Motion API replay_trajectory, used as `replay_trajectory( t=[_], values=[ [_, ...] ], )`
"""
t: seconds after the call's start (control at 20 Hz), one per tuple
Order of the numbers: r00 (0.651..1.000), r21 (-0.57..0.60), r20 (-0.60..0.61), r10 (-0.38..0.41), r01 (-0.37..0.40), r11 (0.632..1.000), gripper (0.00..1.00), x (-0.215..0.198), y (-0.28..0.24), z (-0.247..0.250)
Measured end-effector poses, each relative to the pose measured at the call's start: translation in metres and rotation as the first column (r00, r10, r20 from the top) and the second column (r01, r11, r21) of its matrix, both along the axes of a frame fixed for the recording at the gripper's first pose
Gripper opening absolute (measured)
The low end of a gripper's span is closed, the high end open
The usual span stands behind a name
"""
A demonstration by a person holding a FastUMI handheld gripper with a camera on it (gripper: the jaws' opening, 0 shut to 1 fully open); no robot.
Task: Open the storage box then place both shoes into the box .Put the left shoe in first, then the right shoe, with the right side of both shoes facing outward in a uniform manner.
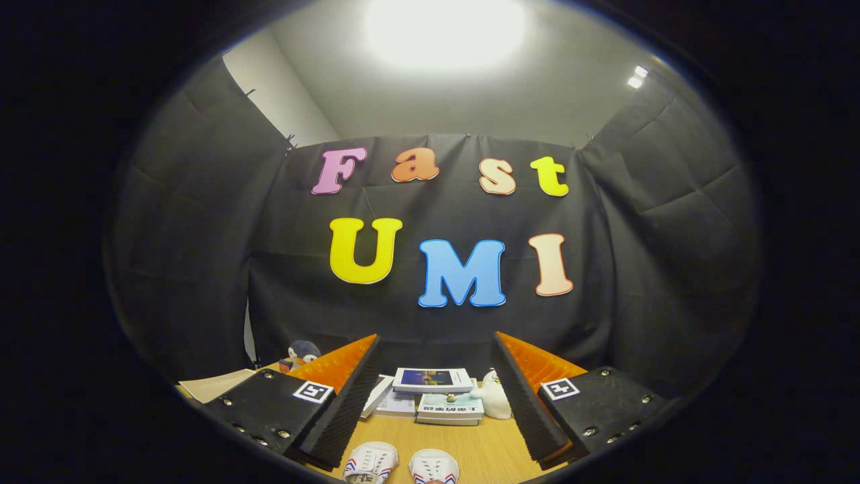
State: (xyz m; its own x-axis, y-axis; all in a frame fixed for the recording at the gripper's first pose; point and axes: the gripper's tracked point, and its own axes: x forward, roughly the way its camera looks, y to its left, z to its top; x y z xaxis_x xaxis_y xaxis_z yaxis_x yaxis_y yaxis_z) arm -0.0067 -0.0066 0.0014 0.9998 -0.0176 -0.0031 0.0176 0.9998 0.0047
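Both of my fingers [342,410] stand wide apart with nothing held, the claw [437,403] raised over the wooden table [484,450]. Two white shoes [401,465] lie side by side between them below, near me. Beyond, stacked books [433,393] and a white plush toy [496,396] sit by the wall.

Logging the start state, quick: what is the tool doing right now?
Tool: open, holding nothing, fingers spread above the table, with the two shoes lying between them.
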Motion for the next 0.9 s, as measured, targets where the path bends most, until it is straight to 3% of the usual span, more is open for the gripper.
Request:
replay_trajectory(
  t=[0.3,0.6,0.9],
  values=[
    [0.991,0.089,-0.057,0.121,-0.116,0.989,0.97,-0.004,0.033,-0.018],
    [0.957,0.243,-0.156,0.243,-0.201,0.949,0.97,-0.016,0.070,-0.051],
    [0.887,0.409,-0.279,0.368,-0.237,0.881,0.98,-0.033,0.108,-0.095]
  ],
)
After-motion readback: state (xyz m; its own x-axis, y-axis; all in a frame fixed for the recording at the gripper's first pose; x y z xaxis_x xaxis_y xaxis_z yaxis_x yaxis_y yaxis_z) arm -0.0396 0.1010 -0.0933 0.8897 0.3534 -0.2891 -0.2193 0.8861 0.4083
